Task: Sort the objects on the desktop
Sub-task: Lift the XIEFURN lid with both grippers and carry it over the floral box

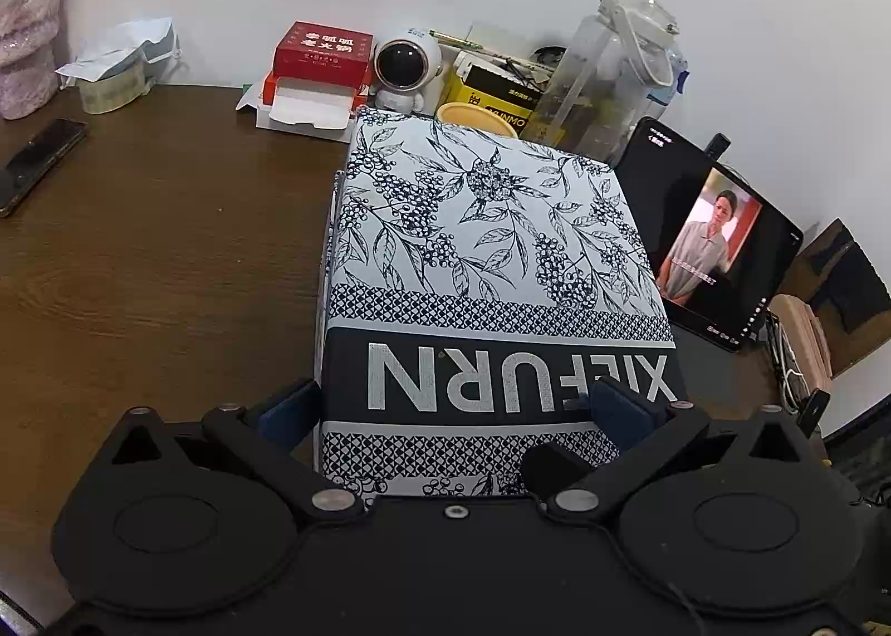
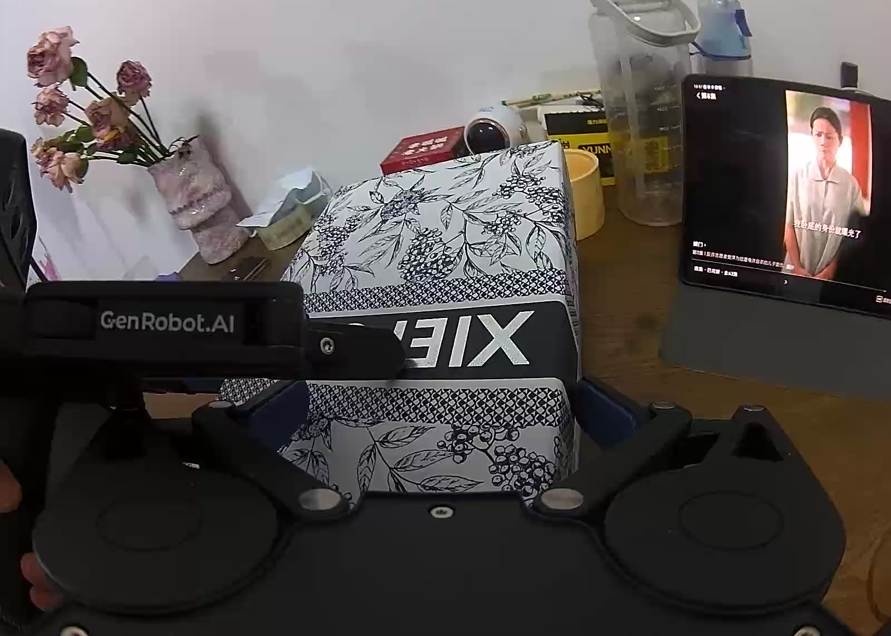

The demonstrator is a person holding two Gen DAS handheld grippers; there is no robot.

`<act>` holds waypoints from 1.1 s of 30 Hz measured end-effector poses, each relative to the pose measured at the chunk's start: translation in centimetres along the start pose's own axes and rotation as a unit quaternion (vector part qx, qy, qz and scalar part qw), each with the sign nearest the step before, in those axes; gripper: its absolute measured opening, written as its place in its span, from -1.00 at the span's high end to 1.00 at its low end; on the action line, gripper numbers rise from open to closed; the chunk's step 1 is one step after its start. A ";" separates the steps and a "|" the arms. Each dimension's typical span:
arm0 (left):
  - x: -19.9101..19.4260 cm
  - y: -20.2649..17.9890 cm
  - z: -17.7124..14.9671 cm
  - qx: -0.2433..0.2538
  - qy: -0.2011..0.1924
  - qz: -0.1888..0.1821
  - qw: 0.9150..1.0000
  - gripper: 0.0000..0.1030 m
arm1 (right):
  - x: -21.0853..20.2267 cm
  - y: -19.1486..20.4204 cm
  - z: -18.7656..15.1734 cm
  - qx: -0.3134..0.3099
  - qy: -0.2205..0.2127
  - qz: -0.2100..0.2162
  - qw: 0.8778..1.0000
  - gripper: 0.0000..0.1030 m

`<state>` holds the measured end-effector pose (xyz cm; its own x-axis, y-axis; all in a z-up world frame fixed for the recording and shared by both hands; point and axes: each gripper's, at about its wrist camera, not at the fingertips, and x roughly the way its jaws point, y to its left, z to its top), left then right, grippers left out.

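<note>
A: Box first. Where?

B: Patterned box, white with dark leaves and a dark lettered band, centre of the left wrist frame. Sits on the brown table. Fills the centre of the right wrist frame too.

A: Left gripper?

B: Spread wide, lower centre of frame. Left pad just beside the box's left wall, right pad overlapping the lettered band. Squeezing or only touching, cannot tell.

A: Right gripper?

B: Also spread wide, box's near end between the blue pads. Pads right at the box walls on both sides. Actual clamping, cannot tell.

A: Anything crossing the right wrist frame?

B: Black gripper body with a white label at mid left, one black tip lying over the box's dark band.

A: Rest of the desk?

B: Tablet at right of frame, propped up, video playing. Just right of the box. Clear water bottle upper right, behind the box. Yellow cup peeking over the box's far edge. Red carton and white round toy upper centre, against the wall. Dark phone flat at the left edge. Pink vase with dried roses at upper left of the right wrist frame, well apart from the box.
</note>
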<state>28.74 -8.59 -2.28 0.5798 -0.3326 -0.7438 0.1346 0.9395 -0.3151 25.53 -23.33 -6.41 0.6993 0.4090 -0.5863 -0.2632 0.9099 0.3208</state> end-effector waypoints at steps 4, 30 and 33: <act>1.0 0.0 0.5 0.003 0.003 0.002 1.000 -1.00 | 0.9 -0.6 0.3 0.007 0.002 -0.002 1.000 -1.00; 3.6 1.0 1.6 -0.006 0.027 0.020 0.999 -1.00 | 4.0 -1.5 1.1 0.021 0.029 -0.008 0.999 -1.00; 4.2 1.1 1.6 -0.009 0.033 0.023 0.999 -1.00 | 4.4 -1.8 0.9 0.026 0.036 -0.010 0.999 -0.98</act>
<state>32.57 -8.84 -4.77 0.5307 -0.2946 -0.7947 0.0936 0.9523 -0.2905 29.71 -23.19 -8.88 0.6531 0.3972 -0.6448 -0.2133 0.9134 0.3466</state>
